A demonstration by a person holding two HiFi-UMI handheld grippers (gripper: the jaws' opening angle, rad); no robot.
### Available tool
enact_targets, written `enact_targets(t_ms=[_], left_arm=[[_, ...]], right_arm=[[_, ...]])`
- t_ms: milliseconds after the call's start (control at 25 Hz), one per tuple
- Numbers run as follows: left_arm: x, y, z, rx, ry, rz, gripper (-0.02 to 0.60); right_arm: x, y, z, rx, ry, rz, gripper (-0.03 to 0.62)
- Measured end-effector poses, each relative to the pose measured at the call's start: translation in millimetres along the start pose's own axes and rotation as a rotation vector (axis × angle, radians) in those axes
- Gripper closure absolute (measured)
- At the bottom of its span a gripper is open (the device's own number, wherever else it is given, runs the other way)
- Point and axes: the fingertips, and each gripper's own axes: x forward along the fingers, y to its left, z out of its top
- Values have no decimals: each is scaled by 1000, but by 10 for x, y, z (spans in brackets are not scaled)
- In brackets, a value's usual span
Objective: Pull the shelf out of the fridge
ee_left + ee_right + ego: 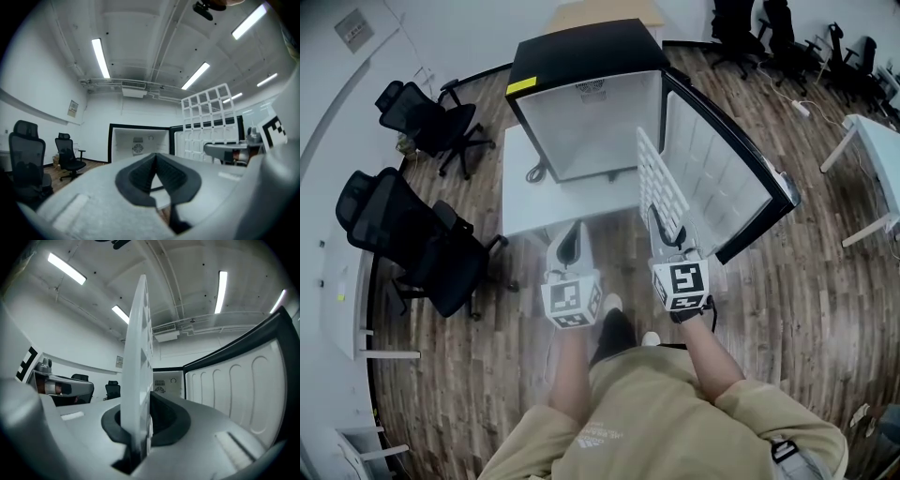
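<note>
A small black fridge [581,56] stands on a white table [520,202], its door [727,178] swung open to the right and its cavity [140,143] bare. The white grid shelf [659,187] is outside the fridge, held on edge in front of the open door. My right gripper [667,232] is shut on the shelf's near edge; the shelf [140,366] rises as a thin white slab between its pads. My left gripper [570,246] hovers beside it over the table's front edge, its jaws together and empty. The shelf [211,124] shows at right in the left gripper view.
Black office chairs [427,117] stand to the left of the table, another [412,239] nearer me. More chairs [787,37] and a white desk [872,141] are at the far right. The floor [797,309] is wood planks.
</note>
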Motion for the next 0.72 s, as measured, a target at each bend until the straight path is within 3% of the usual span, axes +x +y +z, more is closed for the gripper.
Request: enact_targets(t_ms=[440, 720], left_arm=[[-28, -46, -170, -25, 51, -26, 581], [184, 122, -234, -31, 73, -39, 581]], right_arm=[[8, 88, -129, 26, 12, 17, 570], [355, 141, -121, 17, 9, 30, 571]])
